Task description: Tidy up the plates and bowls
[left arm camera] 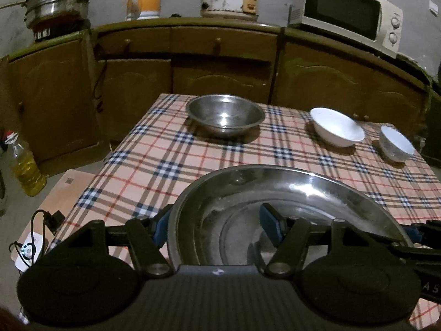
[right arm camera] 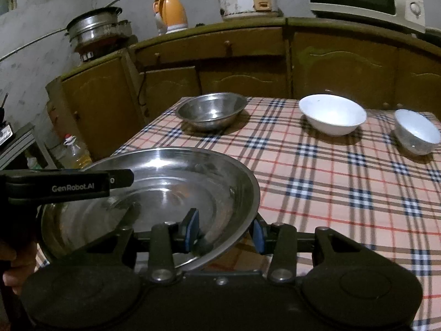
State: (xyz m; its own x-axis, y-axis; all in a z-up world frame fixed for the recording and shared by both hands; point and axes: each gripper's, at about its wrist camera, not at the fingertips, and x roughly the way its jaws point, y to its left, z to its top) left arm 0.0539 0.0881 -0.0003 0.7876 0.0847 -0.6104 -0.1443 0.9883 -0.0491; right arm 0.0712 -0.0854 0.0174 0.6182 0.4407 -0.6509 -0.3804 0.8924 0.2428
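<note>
**Two grippers, one steel basin: slip risk**

Left gripper (left arm camera: 217,226) and right gripper (right arm camera: 224,233) each straddle an opposite rim of the big steel basin (left arm camera: 275,193), low over the checked tablecloth (left arm camera: 154,160). Whether the pads pinch is unclear. Uneven lowering could tip it or let the slick rim slide out.

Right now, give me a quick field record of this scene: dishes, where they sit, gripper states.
surface: table with plaid cloth
large steel plate: near edge, a hand-held gripper at each side of its rim
left hand-held gripper: fingers straddle plate's left rim; contact not clear
right hand-held gripper: fingers straddle plate's right rim; contact not clear
steel bowl: far left, upright, empty
large white bowl: far middle, upright
small white bowl: far right, tilted
stacking: none yet, all dishes apart
</note>
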